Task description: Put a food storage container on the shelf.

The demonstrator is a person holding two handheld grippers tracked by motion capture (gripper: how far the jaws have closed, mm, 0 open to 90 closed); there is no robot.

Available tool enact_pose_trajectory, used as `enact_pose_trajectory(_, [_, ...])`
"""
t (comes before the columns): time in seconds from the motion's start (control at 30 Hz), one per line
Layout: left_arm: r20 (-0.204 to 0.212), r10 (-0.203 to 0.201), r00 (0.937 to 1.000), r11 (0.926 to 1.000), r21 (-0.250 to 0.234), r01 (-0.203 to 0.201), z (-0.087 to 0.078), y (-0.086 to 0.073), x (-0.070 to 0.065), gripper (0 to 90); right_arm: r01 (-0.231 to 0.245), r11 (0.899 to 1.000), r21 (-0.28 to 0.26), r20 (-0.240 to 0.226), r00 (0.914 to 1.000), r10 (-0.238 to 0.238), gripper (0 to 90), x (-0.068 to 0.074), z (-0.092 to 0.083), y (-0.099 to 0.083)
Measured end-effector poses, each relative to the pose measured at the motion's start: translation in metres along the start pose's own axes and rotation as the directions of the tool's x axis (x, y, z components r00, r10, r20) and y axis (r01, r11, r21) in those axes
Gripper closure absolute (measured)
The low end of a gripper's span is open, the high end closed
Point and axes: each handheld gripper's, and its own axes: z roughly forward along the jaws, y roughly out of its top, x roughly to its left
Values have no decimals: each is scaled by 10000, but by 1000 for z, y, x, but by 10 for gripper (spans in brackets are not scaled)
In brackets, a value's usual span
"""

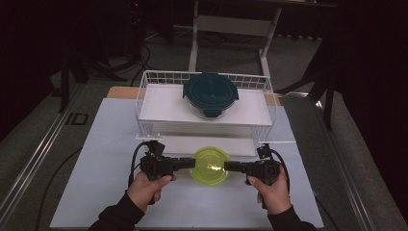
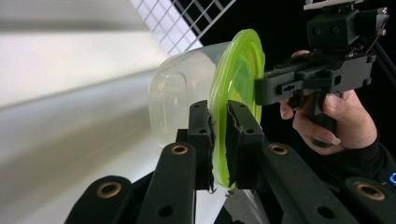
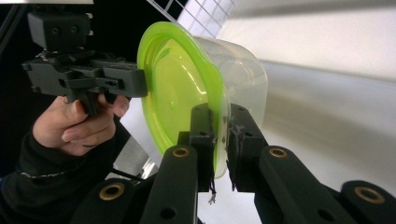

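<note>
A round clear plastic container with a translucent lime-green lid (image 1: 210,165) hangs between the two grippers, above the pale table surface (image 1: 96,192) and just in front of the white wire basket (image 1: 144,96). In the high view the lid faces upward and the grippers meet it from opposite sides. The left gripper (image 1: 192,162) is clamped on the lid's rim at the container's left edge; in the left gripper view its two black jaws are pressed tight on the green rim (image 2: 219,140), the clear bowl bulging away to one side of them. The right gripper (image 1: 226,166) pinches the rim on the opposite edge in the same way; the right gripper view shows its jaws closed on the green lid edge (image 3: 218,140), with the bowl of the container beyond. Each gripper view also shows the other hand's gripper gripping the far side of the lid. The person's left hand (image 1: 146,190) and right hand (image 1: 272,190) hold the gripper handles, dark sleeves entering from the bottom edge. Inside the wire basket, on a white tray, sits a second round container with a dark teal clip-on lid (image 1: 210,94), well apart from the held one.
</note>
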Motion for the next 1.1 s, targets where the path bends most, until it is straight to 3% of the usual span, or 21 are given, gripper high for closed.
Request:
enact_pose_trajectory(0.23, [-461,359,9983,9987,-351,-376,-16,31,-26,827,527,9977,-429,59,9986,-525,817,24,-15,28])
enact_pose_trajectory(0.47, [-538,754,9957,9951,-603,-786,-31,59,-46,827,871,9929,-813,-88,9961,-881,817,43,-29,52])
enact_pose_trajectory(0.67, [-569,824,9950,9922,-893,-873,-44,89,-62,826,1169,9870,-1101,-74,9929,-1185,816,63,-44,80])
enact_pose_trajectory(0.83, [-697,680,9952,9906,-1138,-757,-49,118,-64,827,1145,9858,-1225,62,9934,-1146,816,72,-48,111])
enact_pose_trajectory(1.0, [-637,619,9960,9896,-1258,-695,-51,133,-65,826,1043,9855,-1339,87,9945,-1041,814,76,-52,133])
enact_pose_trajectory(1.1, [-844,503,9952,9893,-1321,-612,-49,144,-64,826,996,9863,-1312,219,9950,-975,813,75,-51,141])
